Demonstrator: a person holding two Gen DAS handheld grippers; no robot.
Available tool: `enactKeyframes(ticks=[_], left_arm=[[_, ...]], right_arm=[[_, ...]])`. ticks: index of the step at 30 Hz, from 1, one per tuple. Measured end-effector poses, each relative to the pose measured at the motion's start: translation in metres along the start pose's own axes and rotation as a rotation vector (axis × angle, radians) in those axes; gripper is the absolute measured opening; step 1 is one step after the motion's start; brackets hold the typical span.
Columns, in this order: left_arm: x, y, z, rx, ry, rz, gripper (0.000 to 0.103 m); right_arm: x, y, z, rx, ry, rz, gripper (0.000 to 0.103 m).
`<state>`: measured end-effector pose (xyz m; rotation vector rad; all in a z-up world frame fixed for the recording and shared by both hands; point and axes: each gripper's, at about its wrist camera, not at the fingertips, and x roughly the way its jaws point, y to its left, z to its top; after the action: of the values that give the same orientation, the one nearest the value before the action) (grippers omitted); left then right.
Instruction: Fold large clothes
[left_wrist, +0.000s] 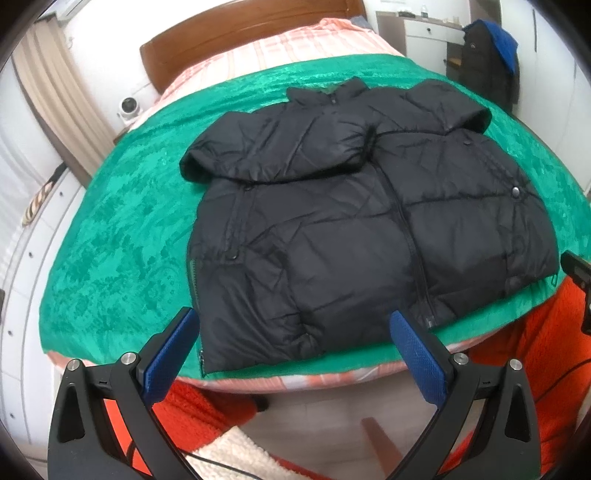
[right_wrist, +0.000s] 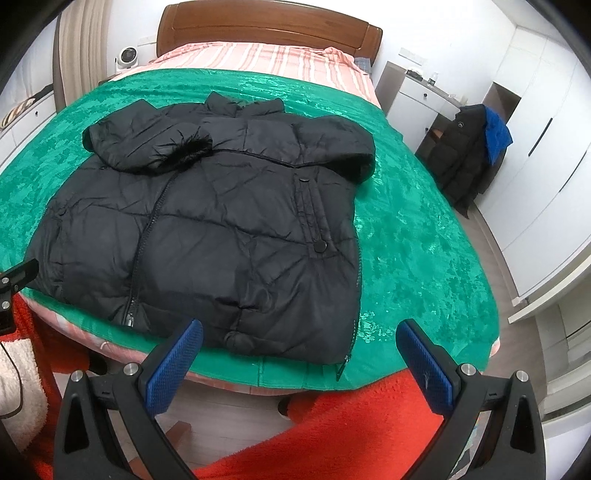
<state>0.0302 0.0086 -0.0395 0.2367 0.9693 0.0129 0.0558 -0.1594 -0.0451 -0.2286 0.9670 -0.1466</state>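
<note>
The black puffer jacket (left_wrist: 354, 221) lies front-up on the green blanket (left_wrist: 110, 240), close to the foot edge of the bed (right_wrist: 266, 55), and both sleeves are already crossed over the chest, so by my reading the side folds are in and what's left is bringing hem toward collar. Its long axis runs from the hem at 6 o'clock to the collar at 12 o'clock, pointing at the wooden headboard (right_wrist: 266, 26), with the zipper (left_wrist: 410, 240) running down that same line. It sits near the edge probably so the person can reach the hem without leaning across the mattress. Now outward: the left gripper (left_wrist: 291, 354) hangs off the foot of the bed just short of the hem, blue pads (left_wrist: 168, 360) spread wide, nothing between them. The right gripper (right_wrist: 301, 363) does the same at the jacket's right-hand corner, jaws apart and empty. Both are low and aimed at the hem, which looks like the setup for a two-corner pinch. Below them, an orange rug (right_wrist: 351, 424) covers the floor; at 2 o'clock a dark coat (right_wrist: 461, 155) hangs by the white wardrobe (right_wrist: 535, 129).
</note>
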Motion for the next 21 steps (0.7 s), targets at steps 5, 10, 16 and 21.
enactKeyframes(ticks=[5,10,16,21], left_arm=[[0.001,-0.001,-0.001,0.004,0.004,-0.001,0.103],[0.003,-0.001,-0.002,0.004,0.012,-0.002,0.103],[0.005,-0.002,-0.004,0.007,0.019,-0.004,0.103],[0.011,0.004,0.005,0.005,0.009,-0.038,0.103]], right_arm=[[0.001,0.0,-0.001,-0.007,-0.002,-0.019,0.103],[0.001,0.0,-0.001,-0.01,-0.001,-0.033,0.103],[0.003,0.0,-0.001,-0.01,0.002,-0.047,0.103],[0.002,-0.001,-0.001,0.005,-0.005,-0.019,0.103]])
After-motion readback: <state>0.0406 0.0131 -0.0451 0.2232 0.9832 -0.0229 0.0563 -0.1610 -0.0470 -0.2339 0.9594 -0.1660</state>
